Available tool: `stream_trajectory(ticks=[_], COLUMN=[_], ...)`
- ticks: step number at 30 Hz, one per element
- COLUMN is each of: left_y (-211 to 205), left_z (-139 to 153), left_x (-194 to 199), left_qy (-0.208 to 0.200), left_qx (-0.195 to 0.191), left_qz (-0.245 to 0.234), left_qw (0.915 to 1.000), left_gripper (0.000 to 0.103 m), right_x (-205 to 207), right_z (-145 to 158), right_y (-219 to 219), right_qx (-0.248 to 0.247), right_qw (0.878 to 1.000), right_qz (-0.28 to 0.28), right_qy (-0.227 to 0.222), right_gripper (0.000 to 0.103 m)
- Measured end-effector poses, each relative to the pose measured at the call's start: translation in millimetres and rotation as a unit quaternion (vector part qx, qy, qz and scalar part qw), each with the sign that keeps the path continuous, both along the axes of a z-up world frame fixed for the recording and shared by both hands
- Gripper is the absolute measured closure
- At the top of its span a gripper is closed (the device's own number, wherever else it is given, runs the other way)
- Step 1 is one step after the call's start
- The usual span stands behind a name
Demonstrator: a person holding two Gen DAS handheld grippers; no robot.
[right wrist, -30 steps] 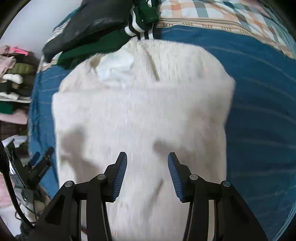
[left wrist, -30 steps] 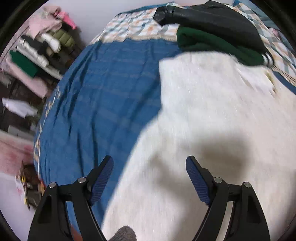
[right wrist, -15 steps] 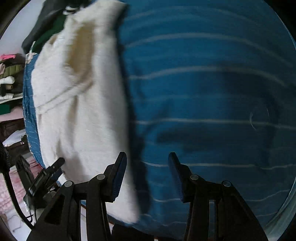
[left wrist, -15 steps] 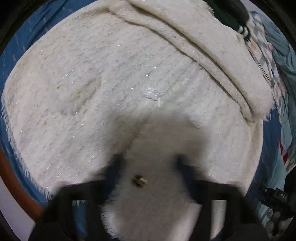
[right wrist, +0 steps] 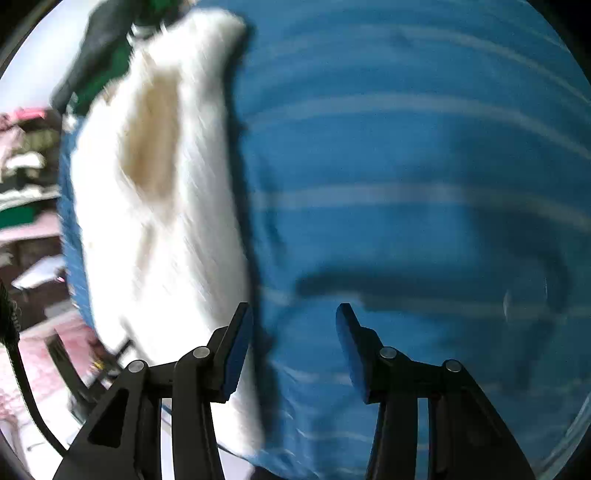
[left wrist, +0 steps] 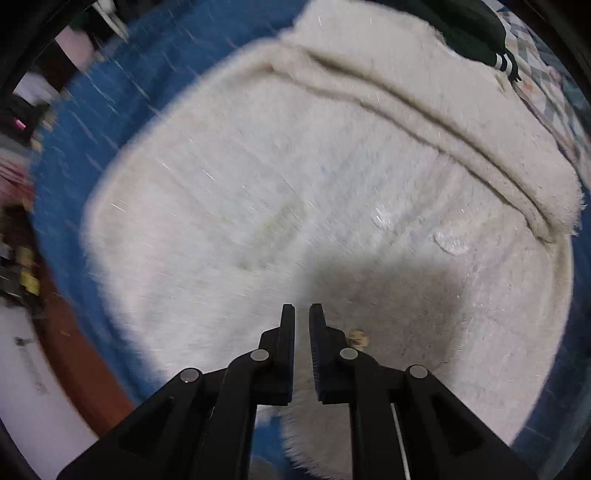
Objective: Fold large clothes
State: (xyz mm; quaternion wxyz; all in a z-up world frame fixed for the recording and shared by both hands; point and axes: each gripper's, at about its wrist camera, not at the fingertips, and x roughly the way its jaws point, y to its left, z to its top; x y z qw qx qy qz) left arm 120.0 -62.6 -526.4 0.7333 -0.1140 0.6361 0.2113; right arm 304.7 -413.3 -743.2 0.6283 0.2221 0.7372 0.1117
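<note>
Cream, fuzzy knit fills most of the left wrist view: a large white sweater [left wrist: 295, 177] lies spread on the blue striped bedsheet [left wrist: 92, 122], with a long folded band of the same knit running across its far side; the left hand-held gripper [left wrist: 301, 314] hangs over the near part of the sweater with its two fingers drawn almost together, only a thin slit between them; whether any of the knit is pinched in that slit cannot be told from this view; a dark shadow falls on the fabric just right of the fingers, and a small brownish speck [left wrist: 358, 338] sits beside the right finger; a dark green garment [left wrist: 476, 29] with a striped cuff lies at the far edge, touching the sweater.

From the right wrist view, much blurred, the sweater [right wrist: 162, 206] lies to the left and the bedsheet [right wrist: 406, 184] takes up the rest; the right hand-held gripper [right wrist: 294, 314] is spread wide with nothing between its blue pads [right wrist: 236, 354], set over the sheet just beside the sweater's edge; piled clothes [right wrist: 26, 147] show at the far left.
</note>
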Motion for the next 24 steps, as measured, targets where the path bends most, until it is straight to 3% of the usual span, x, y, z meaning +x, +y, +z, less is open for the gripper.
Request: stream_trajectory(ticks=[1, 3, 4, 5, 11, 13, 14, 17, 20, 24], left_y=[-3, -8, -12, -17, -43, -53, -55, -51, -38, -27], left_z=[8, 15, 15, 14, -11, -27, -42, -55, -58, -60], left_x=[1, 6, 10, 19, 47, 53, 55, 57, 59, 61], left_qy=[-0.005, -0.004, -0.003, 0.0, 0.01, 0.025, 0.04, 0.037, 0.023, 0.002], left_qx=[0.023, 0.046, 0.056, 0.07, 0.095, 0.107, 0.114, 0.108, 0.08, 0.071], left_qz=[0.002, 0.007, 0.01, 0.013, -0.01, -0.023, -0.033, -0.035, -0.027, -0.015], left_qw=[0.9997, 0.9989, 0.9984, 0.9975, 0.9954, 0.9937, 0.9921, 0.9928, 0.9962, 0.9974], left_gripper=[0.09, 0.064, 0.027, 0.009, 0.009, 0.009, 0.008, 0.0, 0.0, 0.0], right_x=[11, 36, 47, 55, 92, 90, 90, 85, 76, 76], right_z=[3, 10, 13, 13, -16, -28, -31, -35, -37, -28], right_y=[-1, 0, 3, 6, 62, 71, 69, 48, 38, 34], right_qx=[0.012, 0.027, 0.026, 0.024, 0.007, -0.033, -0.062, -0.086, -0.096, -0.078], right_qw=[1.0, 0.999, 0.999, 0.998, 0.993, 0.989, 0.987, 0.99, 0.989, 0.991], right_qz=[-0.008, -0.012, -0.004, 0.006, 0.114, 0.143, 0.142, 0.102, 0.101, 0.102], right_qy=[-0.01, -0.037, -0.047, -0.051, -0.028, -0.025, -0.037, -0.041, -0.047, -0.044], right_gripper=[0.049, 0.042, 0.041, 0.039, 0.038, 0.044, 0.063, 0.071, 0.071, 0.065])
